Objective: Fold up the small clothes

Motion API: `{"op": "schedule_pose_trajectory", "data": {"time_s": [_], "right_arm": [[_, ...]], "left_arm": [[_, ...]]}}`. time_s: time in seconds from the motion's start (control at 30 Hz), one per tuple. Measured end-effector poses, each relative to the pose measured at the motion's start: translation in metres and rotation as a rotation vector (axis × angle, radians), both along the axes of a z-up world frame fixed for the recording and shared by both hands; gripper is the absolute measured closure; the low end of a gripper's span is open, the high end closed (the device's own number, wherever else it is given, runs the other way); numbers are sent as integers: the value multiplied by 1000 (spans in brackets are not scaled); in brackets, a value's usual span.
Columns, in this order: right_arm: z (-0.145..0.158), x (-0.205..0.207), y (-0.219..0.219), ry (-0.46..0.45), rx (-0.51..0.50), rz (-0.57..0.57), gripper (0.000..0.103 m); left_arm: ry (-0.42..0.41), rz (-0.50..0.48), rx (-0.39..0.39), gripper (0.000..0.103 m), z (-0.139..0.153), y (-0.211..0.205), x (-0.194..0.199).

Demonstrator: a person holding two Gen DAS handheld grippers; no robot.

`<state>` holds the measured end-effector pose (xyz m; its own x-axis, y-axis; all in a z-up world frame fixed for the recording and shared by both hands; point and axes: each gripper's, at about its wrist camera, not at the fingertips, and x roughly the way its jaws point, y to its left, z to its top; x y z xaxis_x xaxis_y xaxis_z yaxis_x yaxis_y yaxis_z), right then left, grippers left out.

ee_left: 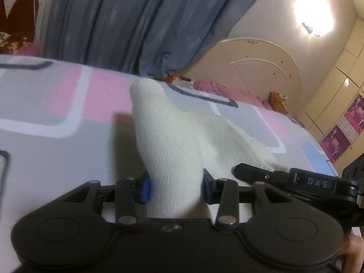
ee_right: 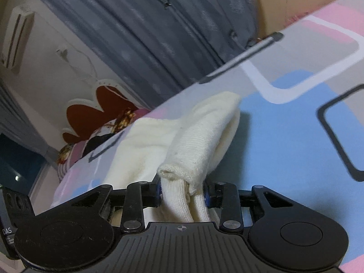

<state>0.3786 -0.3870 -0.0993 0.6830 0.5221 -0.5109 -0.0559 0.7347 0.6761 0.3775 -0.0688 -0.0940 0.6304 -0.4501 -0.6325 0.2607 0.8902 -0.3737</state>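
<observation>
The right tool (ee_right: 183, 193) pinches a bunched cream sock (ee_right: 200, 136) above the patterned bedsheet (ee_right: 284, 147).

Right in front of your left gripper (ee_left: 175, 186) the cream garment (ee_left: 168, 150) is a ribbed knit, soft and matt. Under it the bedsheet (ee_left: 68, 141) looks like smooth printed cotton. Your right gripper (ee_right: 183, 193) is matt black plastic with shiny metal pins.

Readable lettering — one word only

"DAS" in pale capitals on the black gripper body (ee_left: 318, 184); again, partly cut off, on that black body (ee_right: 8, 232) — nothing else legible.
</observation>
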Motion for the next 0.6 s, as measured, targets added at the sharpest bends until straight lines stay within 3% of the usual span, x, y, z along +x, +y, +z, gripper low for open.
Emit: {"op": "schedule_pose_trajectory", "data": {"time_s": [0.33, 0.6], "right_arm": [[33, 0, 99, -42, 13, 76, 71], [31, 15, 215, -20, 15, 112, 71]], "left_arm": [[-46, 59, 33, 63, 32, 93, -15], [-26, 109, 27, 63, 22, 205, -9]]}}
